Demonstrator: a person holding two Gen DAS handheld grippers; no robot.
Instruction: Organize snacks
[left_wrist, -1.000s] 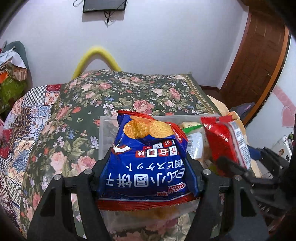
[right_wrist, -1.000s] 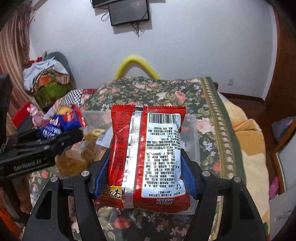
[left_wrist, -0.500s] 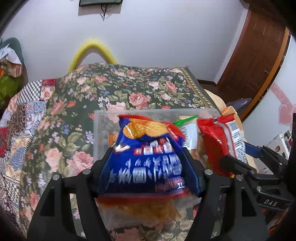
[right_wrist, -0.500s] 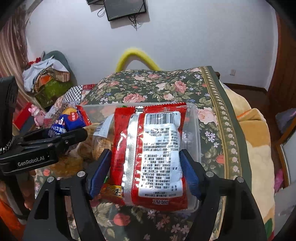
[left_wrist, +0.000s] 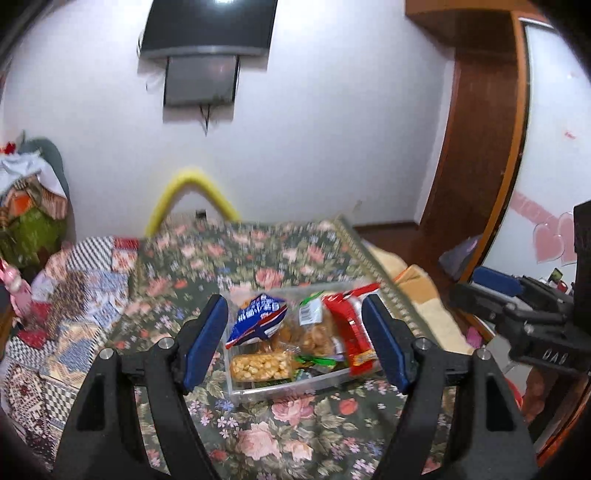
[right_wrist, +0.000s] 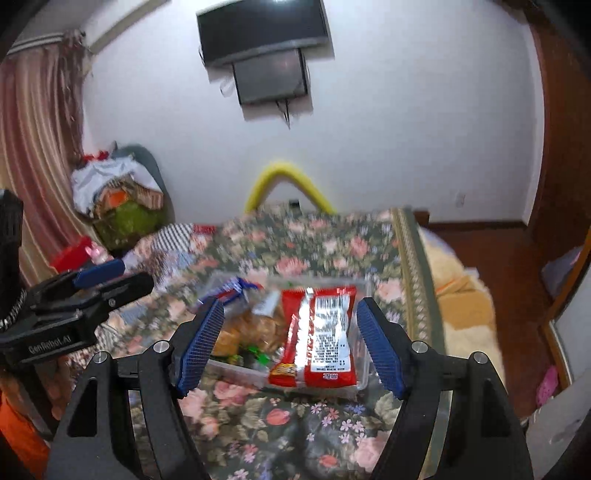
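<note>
A clear plastic bin (left_wrist: 291, 387) (right_wrist: 364, 373) sits on the floral cloth and holds several snack packs. The blue cracker bag (left_wrist: 256, 320) (right_wrist: 231, 288) leans at its left. The red snack bag (left_wrist: 351, 332) (right_wrist: 319, 332) leans at its right. Between them lie a yellow corn snack pack (left_wrist: 260, 365) and brown biscuit packs (left_wrist: 310, 332). My left gripper (left_wrist: 301, 347) is open and empty, raised above and in front of the bin. My right gripper (right_wrist: 290, 349) is open and empty, also raised in front of the bin.
The floral cloth (left_wrist: 280, 435) covers a raised surface with a patchwork cloth (left_wrist: 66, 302) on the left. A yellow curved tube (left_wrist: 188, 192) stands at the back wall. Clothes pile (right_wrist: 118, 199) at the left. A wooden door (left_wrist: 476, 147) is right.
Both grippers opened and let go of their bags, which now rest in the bin. Both grippers pulled back and up, away from the bin.
</note>
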